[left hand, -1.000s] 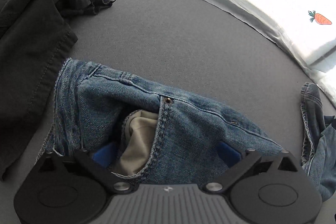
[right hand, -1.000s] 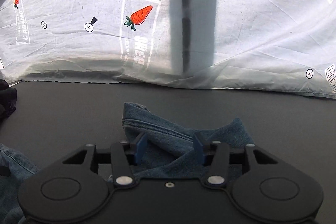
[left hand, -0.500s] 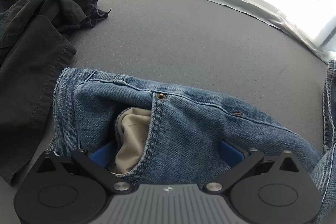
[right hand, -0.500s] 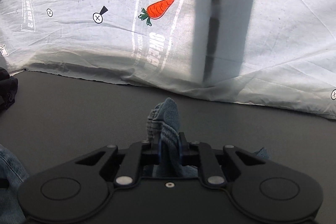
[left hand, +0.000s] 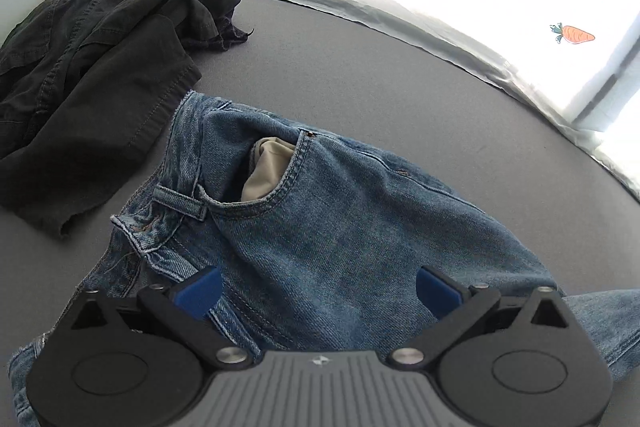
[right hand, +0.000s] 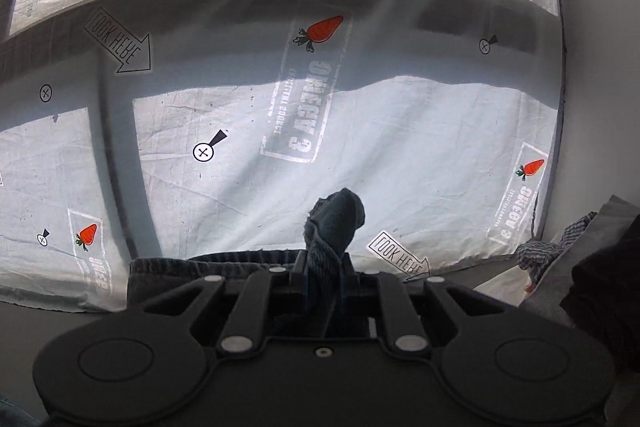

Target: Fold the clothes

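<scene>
Blue jeans [left hand: 340, 235] spread on my grey table [left hand: 360, 67], pocket lining showing (beige), my left gripper [left hand: 318, 289] over them, jaws wide apart, my right gripper [right hand: 324, 275] raised, clamped on a denim bunch [right hand: 336, 223], black garment [left hand: 92, 75] far left, carrot-print sheet [right hand: 360, 131] behind.

A dark grey tabletop [left hand: 360, 75] meets a backlit white printed sheet [right hand: 248, 131] bearing orange carrots [right hand: 322, 29], "LOOK HERE" arrows [right hand: 120, 43] and crossed-circle marks [right hand: 203, 151]; shadows of window bars [right hand: 120, 179] fall across it, and a plain white wall [right hand: 592, 67] stands at right
</scene>
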A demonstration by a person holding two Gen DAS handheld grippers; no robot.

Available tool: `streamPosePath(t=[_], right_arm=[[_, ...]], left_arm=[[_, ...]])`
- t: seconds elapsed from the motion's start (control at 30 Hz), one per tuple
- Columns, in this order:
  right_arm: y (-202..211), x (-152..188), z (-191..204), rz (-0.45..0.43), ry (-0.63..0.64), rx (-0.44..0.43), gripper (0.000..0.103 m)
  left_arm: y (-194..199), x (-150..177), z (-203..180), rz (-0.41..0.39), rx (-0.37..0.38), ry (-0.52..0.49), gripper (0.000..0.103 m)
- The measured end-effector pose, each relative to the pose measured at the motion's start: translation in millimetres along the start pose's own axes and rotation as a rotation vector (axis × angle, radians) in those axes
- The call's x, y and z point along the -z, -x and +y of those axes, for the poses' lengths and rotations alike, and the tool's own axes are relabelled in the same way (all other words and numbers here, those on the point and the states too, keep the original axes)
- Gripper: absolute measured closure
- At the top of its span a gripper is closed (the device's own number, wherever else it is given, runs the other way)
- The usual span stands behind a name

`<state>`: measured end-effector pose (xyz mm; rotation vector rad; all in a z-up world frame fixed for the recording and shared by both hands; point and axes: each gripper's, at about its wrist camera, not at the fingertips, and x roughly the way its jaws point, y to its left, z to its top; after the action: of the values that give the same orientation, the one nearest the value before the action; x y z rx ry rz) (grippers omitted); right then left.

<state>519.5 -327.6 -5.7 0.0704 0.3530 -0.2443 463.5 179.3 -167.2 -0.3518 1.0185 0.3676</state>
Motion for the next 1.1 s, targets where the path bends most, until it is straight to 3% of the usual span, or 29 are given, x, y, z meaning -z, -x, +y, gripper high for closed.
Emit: streamPosePath(t=[0.2,0.3,0.53,0.6,0.73,0.93,1.0,1.1], right_arm=[[27,60,-71,0.168,0.012,0.161,0.089],[39,90,-84,0.252,0.070,0.162,0.089],[56,138,-106,0.443,0.061,0.135,0.087],[59,143,-101,0.454,0.109,0.105,0.083],[65,140,-91,0.407,0.161,0.089,0.054],[52,126,-88,0.350,0.122,0.000,0.041],[38,127,-86,0.369,0.124,-0.044,0.041],[14,130,-76,0.412,0.133,-0.124,0.032]], left_arm=[[19,54,-18,0.051,0.002,0.011,0.002],[27,76,-28,0.063,-0.003,0.025,0.002],[44,111,-46,0.074,-0.009,0.025,0.001],[47,117,-50,0.078,-0.013,0.023,0.001],[47,119,-55,0.073,-0.022,0.022,0.001],[39,103,-55,0.043,-0.034,0.076,0.001],[31,95,-54,0.041,-0.045,0.103,0.001],[19,82,-55,0.041,-0.071,0.132,0.001]])
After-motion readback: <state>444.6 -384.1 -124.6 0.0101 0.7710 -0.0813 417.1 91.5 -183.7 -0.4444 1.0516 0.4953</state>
